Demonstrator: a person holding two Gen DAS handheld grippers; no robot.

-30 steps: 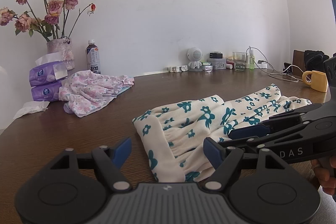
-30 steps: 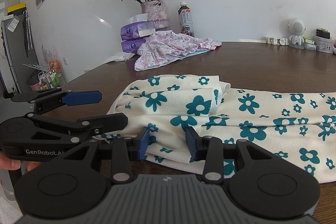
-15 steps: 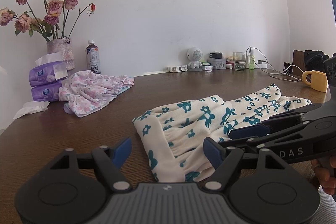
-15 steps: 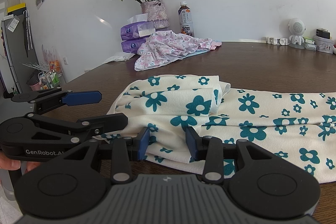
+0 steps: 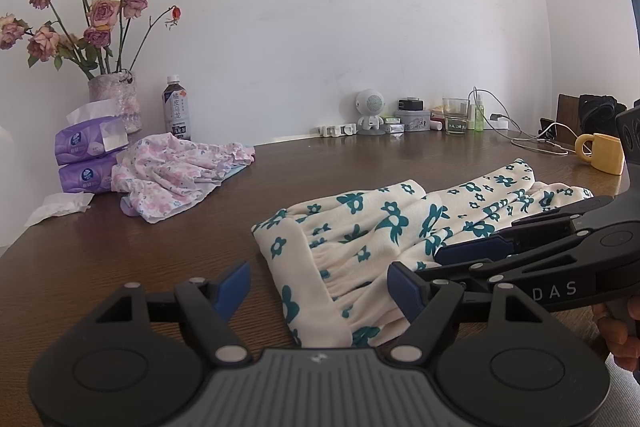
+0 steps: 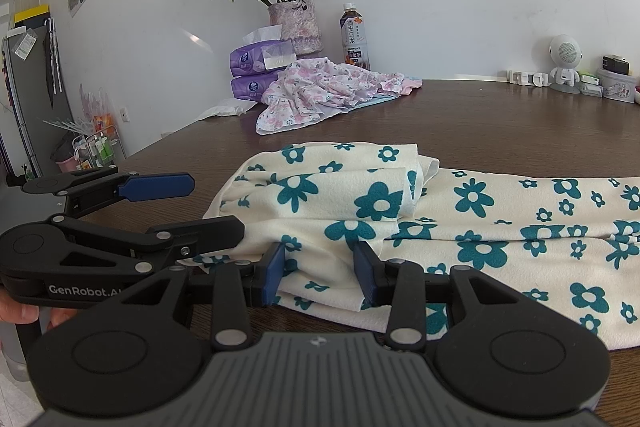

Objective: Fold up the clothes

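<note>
Left wrist view:
Garment: cream fleecy trousers (image 5: 384, 227) printed with teal flowers, partly folded, gathered elastic waistband at the near end, lying on the table's near right part.
Left gripper (image 5: 318, 287): black plastic with blue pads, jaws wide open, the waistband edge between them but untouched.
Right gripper (image 5: 460, 259): comes in from the right, low over the cloth; whether it is pinching cannot be told from here.
Table (image 5: 120, 259): dark brown wood, glossy grain.
Far left: crumpled thin pink floral garment (image 5: 176, 175), two stacked purple tissue packs (image 5: 88, 159) with a tissue sticking out of the top one.
Vase (image 5: 116, 103): rough pale cylinder holding dried pink roses.
Bottle (image 5: 176, 113): clear plastic with dark drink.
Far right: glass tumbler (image 5: 456, 115) with a little liquid, yellow mug (image 5: 602, 153).

Right wrist view:
Right gripper (image 6: 320, 269): jaws partly apart, a thick fold of the trousers (image 6: 460, 219) bulging between the blue pads; real grip cannot be told.
Left gripper (image 6: 192, 207): at left, jaws spread, lower finger against the waistband edge.
Cloth shape: folded flap on top, legs running off right.
</note>
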